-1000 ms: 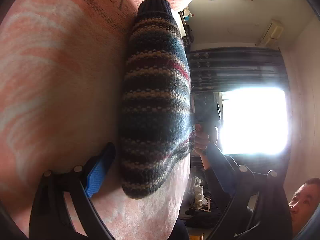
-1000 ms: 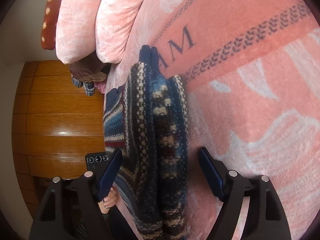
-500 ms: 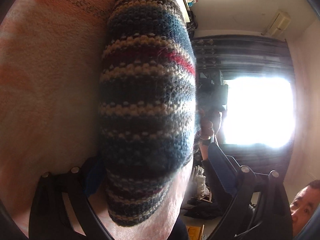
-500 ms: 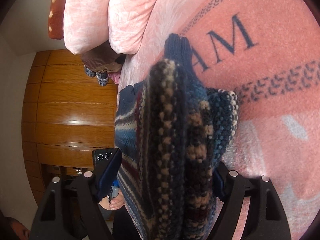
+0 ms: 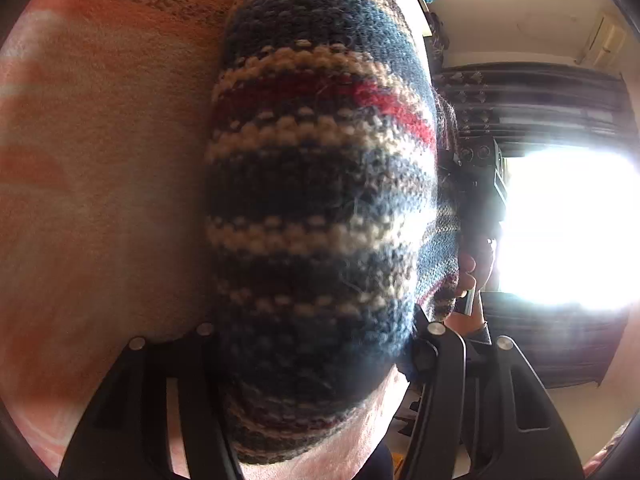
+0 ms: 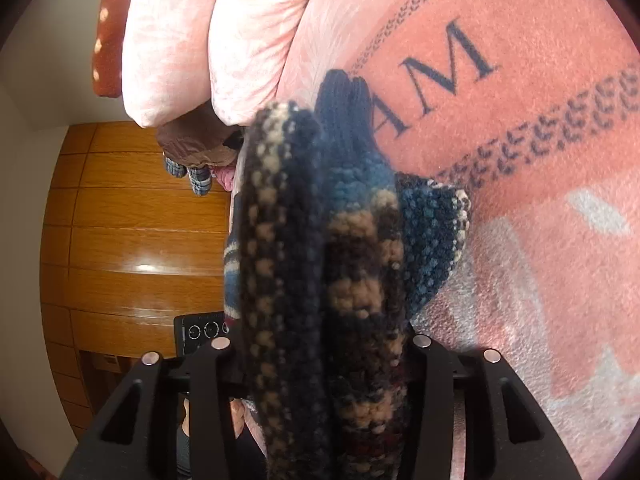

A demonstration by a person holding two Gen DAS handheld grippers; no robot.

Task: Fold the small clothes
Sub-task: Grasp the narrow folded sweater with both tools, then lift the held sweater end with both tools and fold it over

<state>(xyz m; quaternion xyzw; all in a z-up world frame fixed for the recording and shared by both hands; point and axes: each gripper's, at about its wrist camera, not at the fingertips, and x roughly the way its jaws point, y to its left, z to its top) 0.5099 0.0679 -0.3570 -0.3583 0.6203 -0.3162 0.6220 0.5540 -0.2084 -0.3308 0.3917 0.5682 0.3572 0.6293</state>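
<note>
The striped knit sweater (image 5: 320, 208) now fills the centre of both views, far larger than a second ago, lying on the pink blanket (image 5: 100, 180). The left tongs (image 5: 316, 344) and right tongs (image 6: 320, 352) have both closed in from wide apart and grip its folded edge.

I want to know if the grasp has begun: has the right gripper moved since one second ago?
Yes. The right gripper has come forward: the letters "AM" on the blanket look bigger, and the sweater now sits between its fingers.
</note>
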